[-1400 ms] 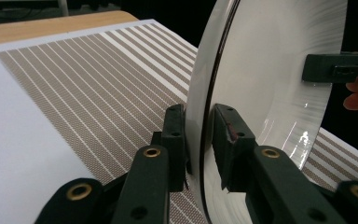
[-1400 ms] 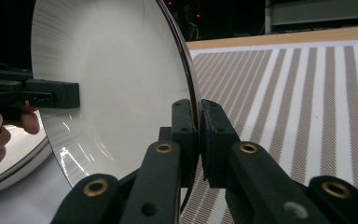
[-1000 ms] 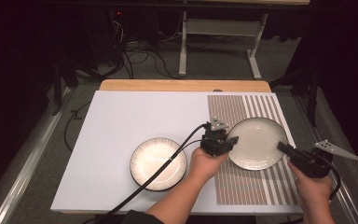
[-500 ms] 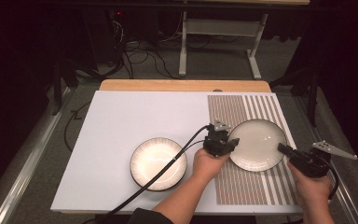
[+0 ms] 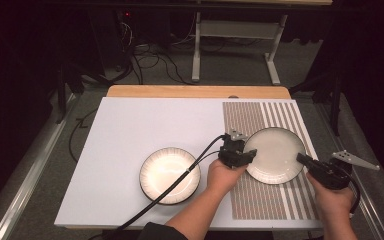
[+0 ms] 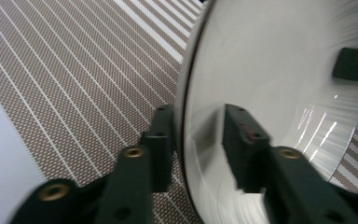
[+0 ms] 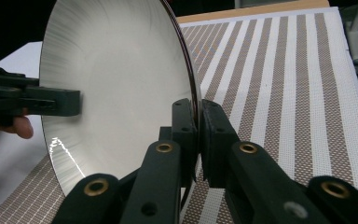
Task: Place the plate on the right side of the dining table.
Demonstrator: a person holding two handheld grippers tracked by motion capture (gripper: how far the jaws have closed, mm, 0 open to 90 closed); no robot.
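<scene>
Both grippers hold one plate (image 5: 275,154) by opposite rims: the right gripper (image 7: 199,122) is clamped on its edge, the left gripper's (image 6: 193,135) jaws straddle the rim, a gap showing. Setting down seems left; a second plate (image 5: 170,175) sits beside the left hand

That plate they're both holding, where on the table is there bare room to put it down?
The white board is bare behind and left of the ribbed plate, as is the striped mat's far end. It's crowded by the held plate and both tools.
</scene>
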